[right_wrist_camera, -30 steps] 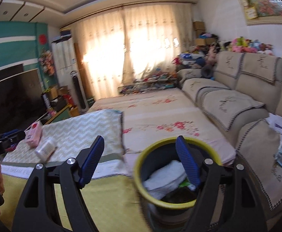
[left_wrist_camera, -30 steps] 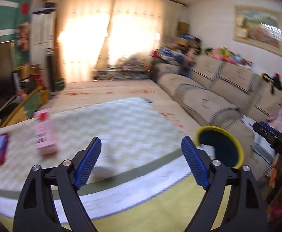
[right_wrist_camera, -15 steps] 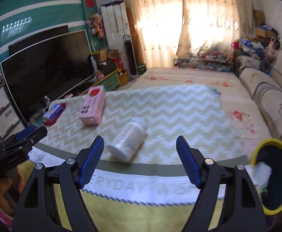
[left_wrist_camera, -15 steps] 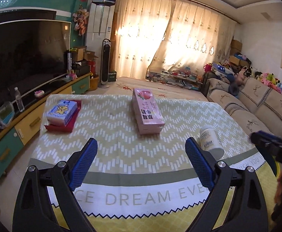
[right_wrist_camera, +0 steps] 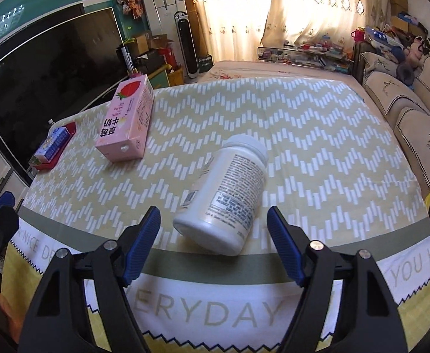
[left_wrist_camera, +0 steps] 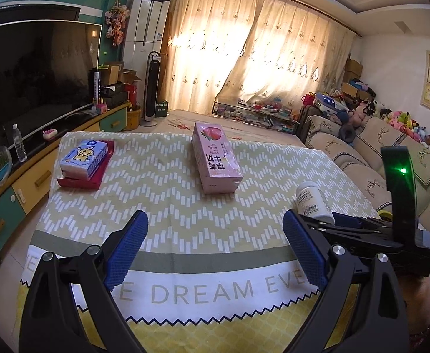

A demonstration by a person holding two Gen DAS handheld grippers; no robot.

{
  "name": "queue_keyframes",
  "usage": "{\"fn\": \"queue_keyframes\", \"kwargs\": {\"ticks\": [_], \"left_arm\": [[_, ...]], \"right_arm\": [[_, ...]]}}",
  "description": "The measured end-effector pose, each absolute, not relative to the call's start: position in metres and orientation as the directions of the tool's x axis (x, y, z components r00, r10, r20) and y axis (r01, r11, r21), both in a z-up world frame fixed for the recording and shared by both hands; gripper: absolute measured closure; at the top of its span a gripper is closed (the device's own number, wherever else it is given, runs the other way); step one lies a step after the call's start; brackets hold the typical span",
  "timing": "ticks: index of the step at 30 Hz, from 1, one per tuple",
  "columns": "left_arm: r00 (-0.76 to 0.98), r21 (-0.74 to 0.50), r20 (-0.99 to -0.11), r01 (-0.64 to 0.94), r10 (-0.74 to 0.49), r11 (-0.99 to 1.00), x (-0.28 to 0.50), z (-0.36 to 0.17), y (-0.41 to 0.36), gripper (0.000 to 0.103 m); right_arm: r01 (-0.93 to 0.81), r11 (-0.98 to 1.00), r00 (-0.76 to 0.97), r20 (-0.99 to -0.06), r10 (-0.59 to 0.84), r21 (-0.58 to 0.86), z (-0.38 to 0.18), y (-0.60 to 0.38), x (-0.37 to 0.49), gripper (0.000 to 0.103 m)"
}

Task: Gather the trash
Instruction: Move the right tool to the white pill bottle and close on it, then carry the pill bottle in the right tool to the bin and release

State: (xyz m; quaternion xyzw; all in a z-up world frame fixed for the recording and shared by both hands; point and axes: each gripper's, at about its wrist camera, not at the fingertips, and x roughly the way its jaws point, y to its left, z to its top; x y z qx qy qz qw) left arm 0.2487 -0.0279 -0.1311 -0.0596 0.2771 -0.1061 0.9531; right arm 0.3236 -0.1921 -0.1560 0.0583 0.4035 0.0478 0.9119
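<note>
A: The table cover (right_wrist_camera: 318, 135) looks like woven cloth, matt, with a printed zigzag and lettering. The white bottle (right_wrist_camera: 229, 194) lying on it is smooth plastic with a slight sheen, and its label seems to be paper.

B: The pink carton (left_wrist_camera: 216, 158) reads as coated card, faintly glossy. The tissue pack (left_wrist_camera: 84, 158) has a shiny plastic wrap; the red tray (left_wrist_camera: 81, 183) under it may be card or plastic, hard to tell from here.

A: The right gripper (right_wrist_camera: 213, 244) has matt black plastic arms, ribbed blue rubbery pads and bright metal screws.

B: Same on the left gripper (left_wrist_camera: 215, 247). The TV screen (left_wrist_camera: 35, 79) is glossy.
</note>
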Motion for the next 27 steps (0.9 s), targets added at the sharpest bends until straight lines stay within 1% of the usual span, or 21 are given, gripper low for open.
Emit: {"fn": "queue_keyframes", "kwargs": {"ticks": [3,6,11,14,15,19,27], "left_arm": [[0.821,-0.167,-0.519,0.176,-0.238,0.97,0.249,-0.131,-0.031,0.011],[0.815,-0.172,-0.525,0.182,-0.246,0.968,0.249,-0.132,-0.033,0.011],[0.811,-0.175,-0.526,0.191,-0.256,0.966,0.249,-0.132,-0.035,0.011],[0.811,-0.181,-0.526,0.187,-0.256,0.966,0.249,-0.131,-0.035,0.011],[0.81,-0.185,-0.527,0.186,-0.257,0.965,0.249,-0.131,-0.035,0.011],[0.805,-0.198,-0.53,0.187,-0.265,0.962,0.25,-0.133,-0.034,0.011],[0.806,-0.2,-0.528,0.189,-0.268,0.961,0.25,-0.133,-0.034,0.011]], "right_arm": [[-0.017,0.99,0.66,-0.742,0.118,0.142,-0.159,-0.201,0.326,0.036],[0.025,0.99,0.674,-0.734,0.084,0.137,-0.157,-0.219,0.324,0.037],[-0.023,0.991,0.674,-0.73,0.114,0.133,-0.158,-0.215,0.327,0.039],[-0.033,0.989,0.668,-0.732,0.132,0.147,-0.159,-0.212,0.329,0.052],[-0.033,0.989,0.667,-0.733,0.129,0.144,-0.159,-0.211,0.329,0.058],[-0.039,0.988,0.671,-0.729,0.135,0.148,-0.158,-0.211,0.325,0.059],[-0.062,0.982,0.706,-0.687,0.171,0.181,-0.14,-0.223,0.301,0.059]]}}
